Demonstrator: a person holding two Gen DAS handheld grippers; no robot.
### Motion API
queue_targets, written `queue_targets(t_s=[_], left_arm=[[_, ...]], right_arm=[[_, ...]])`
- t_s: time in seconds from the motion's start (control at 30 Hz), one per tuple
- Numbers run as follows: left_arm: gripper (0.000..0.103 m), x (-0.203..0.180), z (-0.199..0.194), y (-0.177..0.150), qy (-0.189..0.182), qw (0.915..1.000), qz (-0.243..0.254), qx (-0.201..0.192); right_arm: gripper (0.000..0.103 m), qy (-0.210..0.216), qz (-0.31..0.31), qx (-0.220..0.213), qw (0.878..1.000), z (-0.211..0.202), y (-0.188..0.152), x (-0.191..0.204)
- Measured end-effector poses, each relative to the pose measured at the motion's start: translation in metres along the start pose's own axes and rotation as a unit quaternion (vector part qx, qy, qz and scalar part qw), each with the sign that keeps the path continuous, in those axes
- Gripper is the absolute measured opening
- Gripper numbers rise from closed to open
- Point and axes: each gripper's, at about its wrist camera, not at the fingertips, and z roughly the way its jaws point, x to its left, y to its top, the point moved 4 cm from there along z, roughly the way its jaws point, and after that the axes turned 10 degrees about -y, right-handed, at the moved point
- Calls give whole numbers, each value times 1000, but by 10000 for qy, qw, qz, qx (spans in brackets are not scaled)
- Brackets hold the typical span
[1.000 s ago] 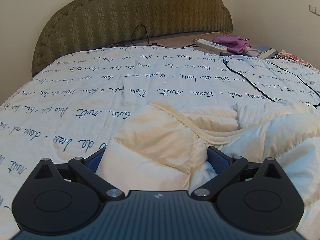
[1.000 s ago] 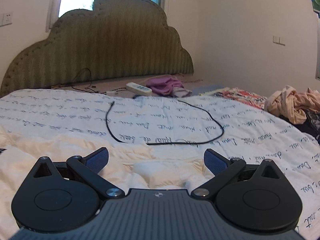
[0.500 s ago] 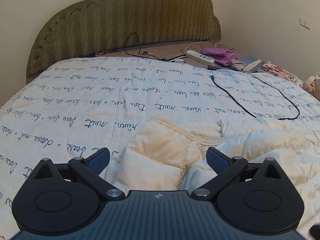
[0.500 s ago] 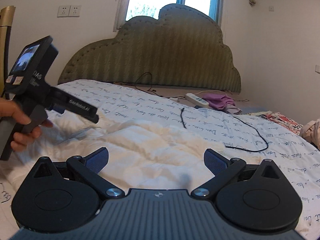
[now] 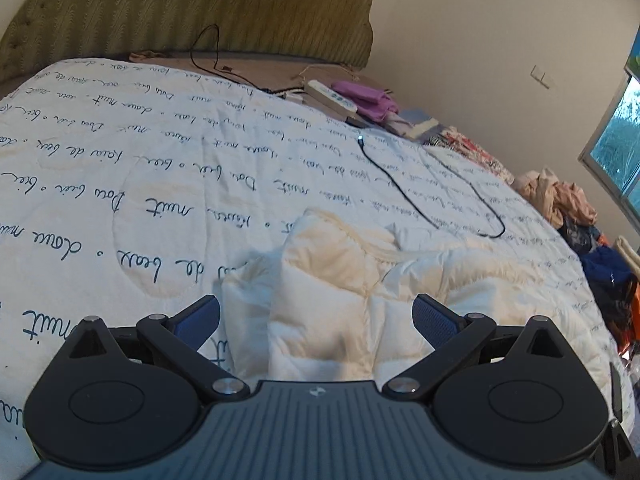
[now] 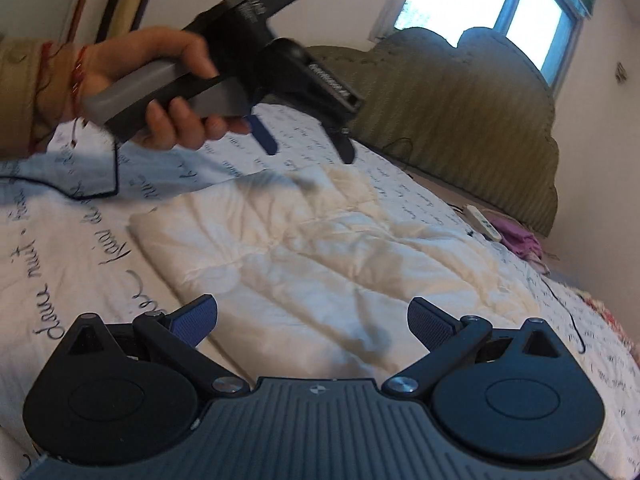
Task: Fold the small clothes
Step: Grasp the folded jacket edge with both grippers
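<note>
The cream quilted garment (image 6: 304, 264) lies bunched on the bed (image 5: 120, 168), mid-frame. Both the left gripper (image 5: 316, 316) and the right gripper (image 6: 310, 314) hover released, holding nothing. Looks like a between-folds pause; next, each must pinch an edge.

Soft daylight from a blown-out window (image 6: 492, 12); motion blur, fisheye-bent edges.

Both grippers (image 5: 316, 316) (image 6: 312, 316) lifted off the garment (image 6: 320, 264)
</note>
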Motion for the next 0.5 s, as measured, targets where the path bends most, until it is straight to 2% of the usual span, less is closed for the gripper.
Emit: queue_targets(t_s=[0.1, 0.2, 0.3, 0.5], left_arm=[[103, 11, 9, -4, 194, 9997, -91, 97], [103, 26, 20, -11, 40, 9982, -518, 296], [103, 40, 33, -17, -71, 9941, -991, 430], [103, 47, 44, -9, -299, 9893, -1385, 349]], right_arm=[[102, -336, -650, -83, 9973, 3, -3, 27], [102, -711, -1028, -231, 9919, 3, -1, 44], [102, -846, -1067, -231, 9904, 9, 6, 49], [96, -891, -999, -243, 9907, 31, 17, 58]])
